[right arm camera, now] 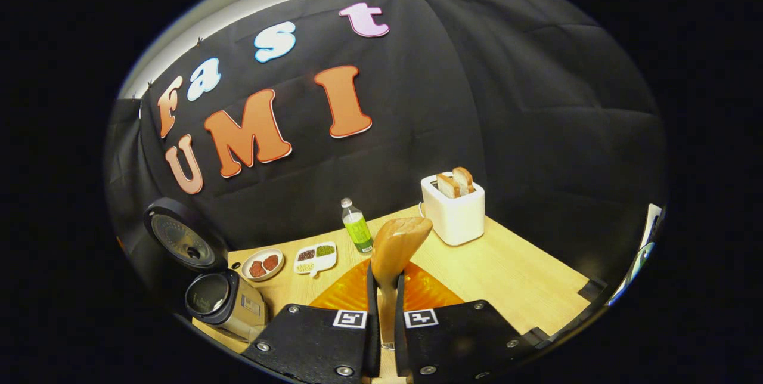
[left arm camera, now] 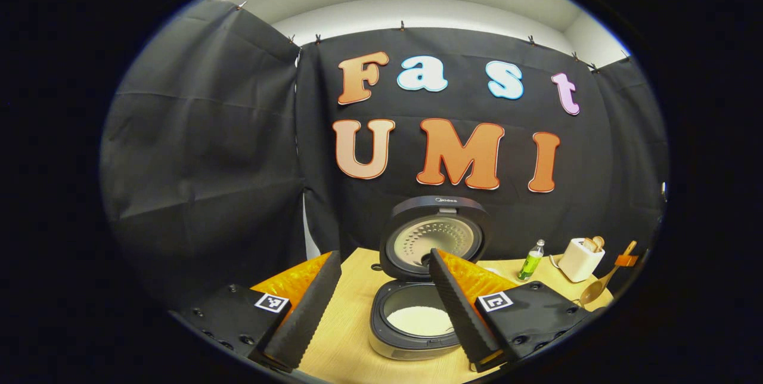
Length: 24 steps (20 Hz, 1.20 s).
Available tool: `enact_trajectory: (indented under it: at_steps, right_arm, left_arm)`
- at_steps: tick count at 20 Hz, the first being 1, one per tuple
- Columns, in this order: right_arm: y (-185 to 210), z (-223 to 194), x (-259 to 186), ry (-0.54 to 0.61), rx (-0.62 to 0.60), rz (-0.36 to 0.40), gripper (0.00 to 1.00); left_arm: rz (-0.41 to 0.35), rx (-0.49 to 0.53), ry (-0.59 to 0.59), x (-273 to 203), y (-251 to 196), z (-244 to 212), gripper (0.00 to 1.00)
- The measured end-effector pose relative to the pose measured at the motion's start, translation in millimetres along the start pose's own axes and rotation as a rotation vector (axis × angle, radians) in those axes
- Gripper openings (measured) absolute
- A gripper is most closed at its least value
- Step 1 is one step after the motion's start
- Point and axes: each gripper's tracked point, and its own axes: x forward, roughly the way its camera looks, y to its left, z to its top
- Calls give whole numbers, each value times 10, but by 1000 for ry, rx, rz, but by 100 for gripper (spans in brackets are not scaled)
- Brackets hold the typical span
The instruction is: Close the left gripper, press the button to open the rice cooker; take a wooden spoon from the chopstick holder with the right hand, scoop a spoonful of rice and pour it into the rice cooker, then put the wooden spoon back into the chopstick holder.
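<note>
Left gripper view: one rice cooker (left arm camera: pixel 417 318) stands on the wooden surface (left arm camera: pixel 351 318) with its lid (left arm camera: pixel 432 241) raised upright, and white rice lies in the one inner pot (left arm camera: pixel 420 319). The left hand-held gripper (left arm camera: pixel 387 300) hangs over the near edge with its jaws spread wide and nothing between them; its right finger crosses in front of the cooker's right side. Toward the right edge of the surface stand one green bottle (left arm camera: pixel 530 260) and one white toaster (left arm camera: pixel 580 259), with the wooden spoon (left arm camera: pixel 603 284) tilted beyond them.

Right gripper view: the right hand-held gripper (right arm camera: pixel 385 312) is clamped on the handle of the one wooden spoon (right arm camera: pixel 398 247), both fingers pressing it, the bowl pointing up and away. Two slices of toast (right arm camera: pixel 454 182) stick up from the toaster (right arm camera: pixel 454 211) near the far edge. Beside the bottle (right arm camera: pixel 357 227) lie two dishes: one round plate (right arm camera: pixel 263 264) with two reddish pieces, and one divided dish (right arm camera: pixel 316 256) with small heaps. The open cooker (right arm camera: pixel 223 300) sits at the left edge.
</note>
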Motion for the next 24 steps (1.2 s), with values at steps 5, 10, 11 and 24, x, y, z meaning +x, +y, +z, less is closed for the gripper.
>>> enact_trajectory:
  at_steps: [5, 10, 11, 24]
  right_arm:
    - [-101, -488, 325, 66, -16, -9, 9]
    - [-98, -826, 485, 120, 12, 10, 9]
    - [-106, -871, 504, 125, 13, 12, 8]
    - [-615, -695, 262, 180, -48, -101, 88]
  left_arm:
    - [3, 26, 9, -80, -131, -2, 99]
    - [7, 64, 5, -122, -189, 14, 99]
    - [9, 65, 6, -124, -190, 10, 99]
    - [-23, 48, 13, 12, -367, 11, 100]
